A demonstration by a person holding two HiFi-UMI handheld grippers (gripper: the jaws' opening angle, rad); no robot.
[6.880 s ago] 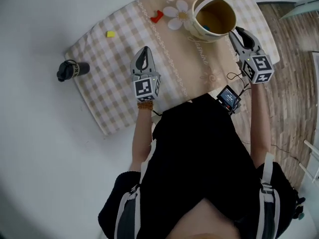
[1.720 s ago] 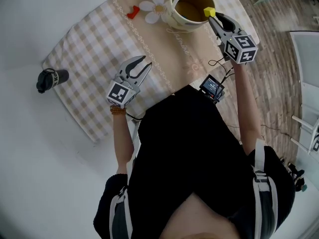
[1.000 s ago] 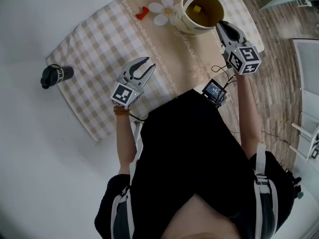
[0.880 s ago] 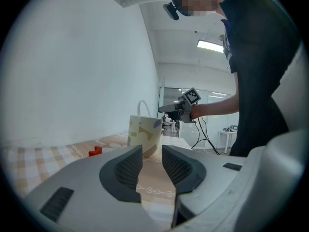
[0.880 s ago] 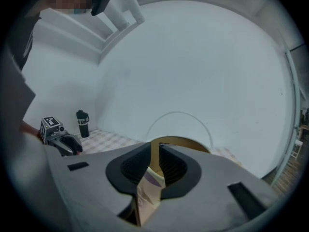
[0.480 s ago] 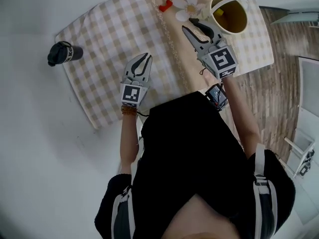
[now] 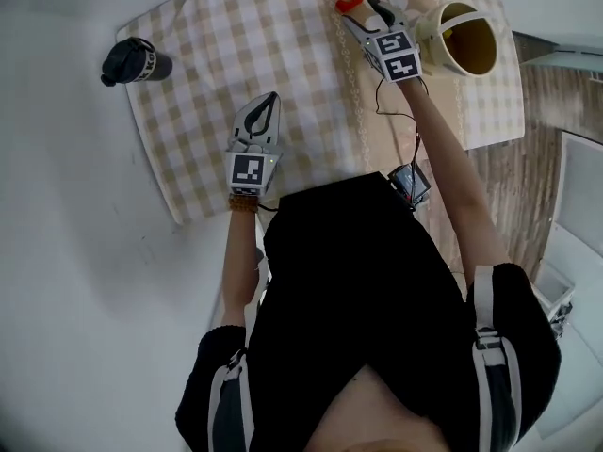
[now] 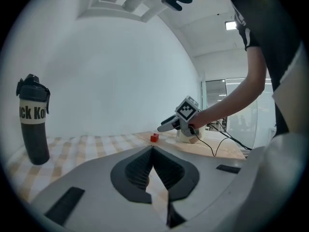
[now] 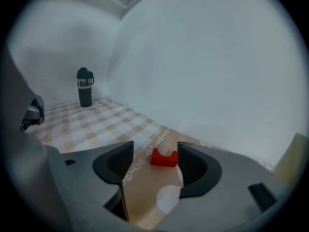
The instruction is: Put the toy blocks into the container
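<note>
Up at twelve o'clock in the head view, the red block (image 7: 348,4) lies on the checked cloth (image 7: 207,149) that covers the white worktop (image 7: 66,252), with the cream container (image 7: 464,41) just beside it at three o'clock. The right gripper (image 7: 363,9) has its tips at the block; its jaws have just been opening and stand wide, with the block between them but not pressed. The left gripper (image 7: 268,102) rests well apart at seven o'clock from the block, over bare cloth; its jaws have just been closing and meet with nothing between them. A dark bottle (image 7: 136,61) stands at ten o'clock from the left gripper, clear of both. A thin cable (image 7: 396,121) runs from the right gripper towards the person's waist.

The right gripper view alone shows the block's notched top (image 9: 163,157) and the gap on either side of it, with the bottle (image 9: 85,87) far off at eleven o'clock. The left gripper view shows from the side that the block (image 8: 154,137) sits flat on the cloth, with nothing between it and the container
</note>
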